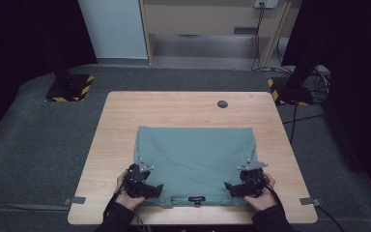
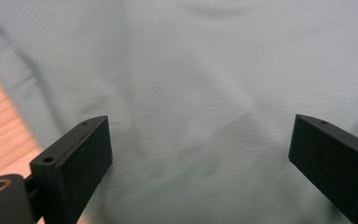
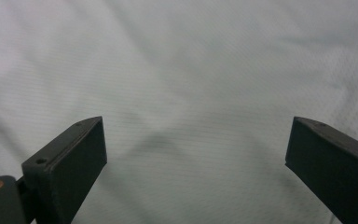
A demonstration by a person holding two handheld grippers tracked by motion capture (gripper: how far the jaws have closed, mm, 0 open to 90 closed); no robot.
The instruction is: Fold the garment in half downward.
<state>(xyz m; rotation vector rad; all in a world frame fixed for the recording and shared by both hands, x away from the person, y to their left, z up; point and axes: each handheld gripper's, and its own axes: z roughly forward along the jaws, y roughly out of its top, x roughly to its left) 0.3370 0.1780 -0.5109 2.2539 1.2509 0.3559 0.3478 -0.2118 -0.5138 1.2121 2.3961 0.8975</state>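
Observation:
A teal green garment (image 1: 195, 162) lies folded flat on the wooden table (image 1: 174, 108), with a small dark label (image 1: 196, 198) at its near edge. My left gripper (image 1: 157, 189) rests on the garment's near left corner, jaws wide apart with nothing between them. My right gripper (image 1: 229, 187) sits on the near right corner, equally open and empty. In the left gripper view the cloth (image 2: 205, 84) lies under the gripper (image 2: 200, 154), with bare table wood (image 2: 0, 135) at the left. In the right gripper view smooth cloth (image 3: 191, 70) lies beneath the spread gripper (image 3: 196, 154).
A small dark round disc (image 1: 222, 104) lies near the table's far edge. Two black stands with striped bases (image 1: 70, 87) (image 1: 292, 89) flank the table on the grey floor. Cables (image 1: 314, 116) trail at the right. Tape tabs (image 1: 77, 199) mark the near corners.

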